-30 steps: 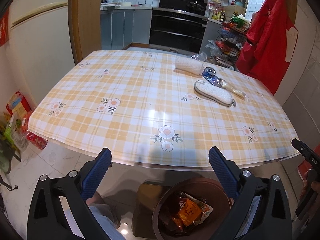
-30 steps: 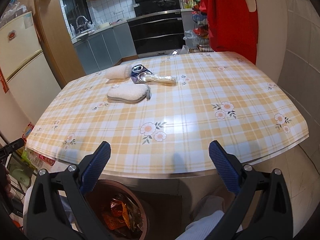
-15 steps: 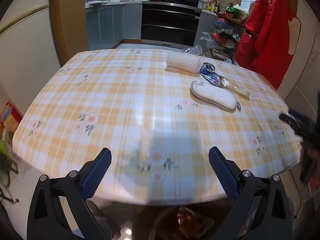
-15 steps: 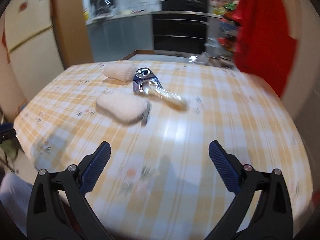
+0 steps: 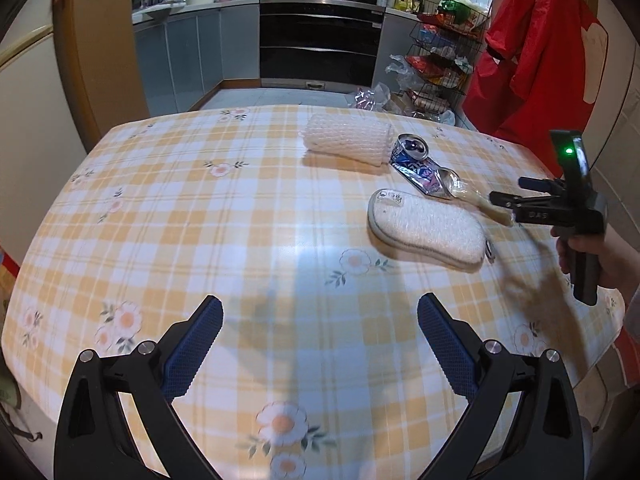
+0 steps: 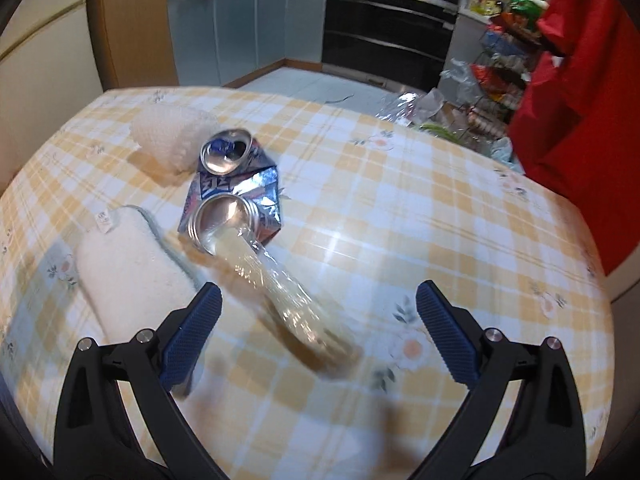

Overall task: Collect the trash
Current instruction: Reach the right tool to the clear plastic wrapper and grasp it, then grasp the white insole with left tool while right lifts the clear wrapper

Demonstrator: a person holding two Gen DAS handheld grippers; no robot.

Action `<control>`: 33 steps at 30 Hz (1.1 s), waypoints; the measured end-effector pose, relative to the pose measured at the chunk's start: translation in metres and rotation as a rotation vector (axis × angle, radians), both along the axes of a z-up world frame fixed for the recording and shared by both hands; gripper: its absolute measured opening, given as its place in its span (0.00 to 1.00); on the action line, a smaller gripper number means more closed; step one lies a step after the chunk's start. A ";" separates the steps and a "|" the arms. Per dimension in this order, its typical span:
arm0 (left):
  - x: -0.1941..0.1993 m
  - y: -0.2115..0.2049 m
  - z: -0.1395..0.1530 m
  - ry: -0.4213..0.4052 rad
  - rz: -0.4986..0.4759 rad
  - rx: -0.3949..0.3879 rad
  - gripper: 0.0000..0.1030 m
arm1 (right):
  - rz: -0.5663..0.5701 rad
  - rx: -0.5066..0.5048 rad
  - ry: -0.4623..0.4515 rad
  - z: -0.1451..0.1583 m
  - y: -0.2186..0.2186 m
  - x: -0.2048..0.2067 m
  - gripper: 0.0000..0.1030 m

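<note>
Right wrist view shows a crushed can (image 6: 232,188) lying on the table (image 6: 440,208), with a clear wrapper (image 6: 280,292) touching its near end and stretching toward the right gripper (image 6: 318,320), whose blue pads (image 6: 192,336) stand wide apart and empty over the wrapper. A white pad (image 6: 136,280) lies just left of the wrapper, and a foam sleeve (image 6: 172,136) sits beside the can's far end. Left wrist view has the left gripper (image 5: 320,334) spread open and empty above bare cloth, well short of the can (image 5: 416,164), with a hand (image 5: 600,254) holding the right gripper (image 5: 508,192) by the wrapper's end.
</note>
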State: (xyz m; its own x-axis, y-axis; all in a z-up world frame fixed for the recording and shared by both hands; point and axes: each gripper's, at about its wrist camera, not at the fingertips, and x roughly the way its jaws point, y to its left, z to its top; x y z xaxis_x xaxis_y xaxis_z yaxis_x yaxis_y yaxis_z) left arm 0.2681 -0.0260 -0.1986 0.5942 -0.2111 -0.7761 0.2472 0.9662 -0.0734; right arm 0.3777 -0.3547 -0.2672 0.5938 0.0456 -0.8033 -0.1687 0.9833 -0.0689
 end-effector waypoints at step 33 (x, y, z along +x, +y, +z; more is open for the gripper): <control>0.052 -0.041 -0.039 0.151 -0.032 -0.112 0.93 | 0.089 0.143 0.130 -0.022 0.032 -0.019 0.24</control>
State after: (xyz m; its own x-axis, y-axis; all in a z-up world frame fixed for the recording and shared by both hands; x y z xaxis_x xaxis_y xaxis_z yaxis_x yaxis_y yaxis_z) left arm 0.3198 -0.0667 -0.2374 0.4648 -0.3181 -0.8263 0.2554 0.9417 -0.2189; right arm 0.3590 -0.3224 -0.2889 0.4742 0.2125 -0.8544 -0.2541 0.9622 0.0982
